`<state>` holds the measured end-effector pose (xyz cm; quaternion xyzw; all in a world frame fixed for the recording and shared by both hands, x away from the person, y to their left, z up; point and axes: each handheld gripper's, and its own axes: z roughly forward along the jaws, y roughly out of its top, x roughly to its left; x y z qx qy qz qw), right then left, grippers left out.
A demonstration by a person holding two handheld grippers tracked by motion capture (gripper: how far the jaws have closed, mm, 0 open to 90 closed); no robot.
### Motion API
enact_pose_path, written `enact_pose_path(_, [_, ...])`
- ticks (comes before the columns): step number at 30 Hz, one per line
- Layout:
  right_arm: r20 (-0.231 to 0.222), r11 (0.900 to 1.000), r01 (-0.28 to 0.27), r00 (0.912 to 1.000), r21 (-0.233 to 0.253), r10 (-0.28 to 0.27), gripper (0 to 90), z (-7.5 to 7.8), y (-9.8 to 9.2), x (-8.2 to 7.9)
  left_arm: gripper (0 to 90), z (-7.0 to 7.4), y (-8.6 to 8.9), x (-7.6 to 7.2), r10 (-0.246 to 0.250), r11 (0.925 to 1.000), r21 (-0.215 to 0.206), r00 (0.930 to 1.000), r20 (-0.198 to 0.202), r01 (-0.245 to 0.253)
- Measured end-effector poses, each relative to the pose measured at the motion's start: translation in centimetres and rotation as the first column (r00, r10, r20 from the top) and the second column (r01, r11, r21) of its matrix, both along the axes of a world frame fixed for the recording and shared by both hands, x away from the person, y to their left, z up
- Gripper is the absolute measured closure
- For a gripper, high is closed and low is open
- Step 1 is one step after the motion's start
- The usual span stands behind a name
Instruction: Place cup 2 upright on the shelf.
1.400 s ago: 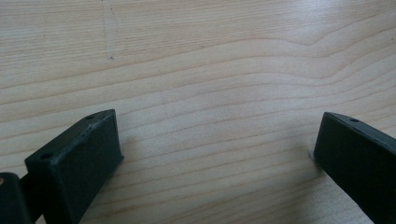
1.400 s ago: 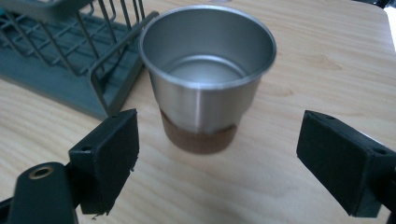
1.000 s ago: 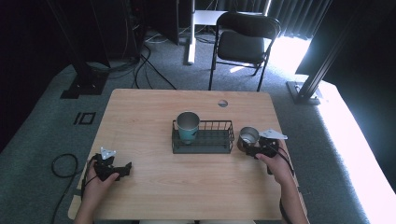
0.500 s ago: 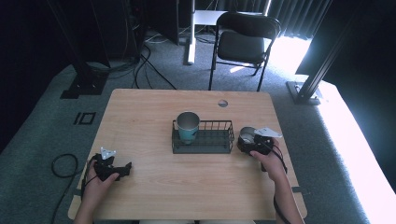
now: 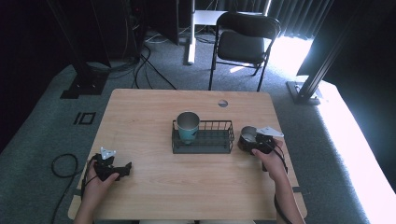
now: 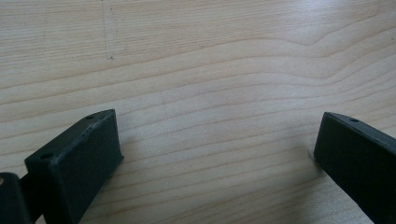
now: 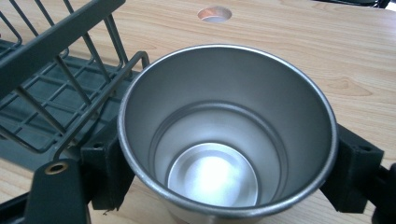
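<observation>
A steel cup (image 7: 224,140) sits between the jaws of my right gripper (image 7: 229,172), which is shut on its sides; its open, empty mouth faces the camera. In the high view this cup (image 5: 247,135) and right gripper (image 5: 250,140) are just right of a black wire basket (image 5: 219,144). A teal cup with a steel inside (image 5: 188,126) stands upright in the basket's left end. My left gripper (image 5: 125,167) rests low at the front left of the table, open, with bare wood between its jaws (image 6: 215,154).
The basket's wire wall (image 7: 56,70) is close on the left of the held cup. The wooden table (image 5: 154,116) has a round cable hole (image 5: 222,103) at the back. A folding chair (image 5: 245,44) stands beyond the far edge.
The right gripper with the steel cup has shifted slightly left, closer to the basket. The left gripper has stayed put.
</observation>
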<state>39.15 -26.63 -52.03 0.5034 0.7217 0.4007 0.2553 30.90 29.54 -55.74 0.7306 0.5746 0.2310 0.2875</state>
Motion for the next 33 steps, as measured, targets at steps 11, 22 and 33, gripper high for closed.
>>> enact_pose_path(11, [0.005,0.999,0.034,0.9994,0.022,-0.034,17.9,1.8,-1.0,-0.2,1.3,0.0,0.0,0.0,0.0,1.0,0.0,1.0,0.0,0.0])
enact_pose_path(22, [0.036,0.999,0.024,0.999,0.038,-0.025,17.9,4.3,-1.2,-0.3,1.3,0.0,0.0,0.0,0.0,1.0,0.0,1.0,0.0,0.0])
enact_pose_path(33, [0.089,0.999,-0.024,0.9958,0.046,0.02,18.0,7.9,-0.1,-0.3,1.2,0.0,0.0,0.0,0.0,1.0,0.0,1.0,0.0,0.0])
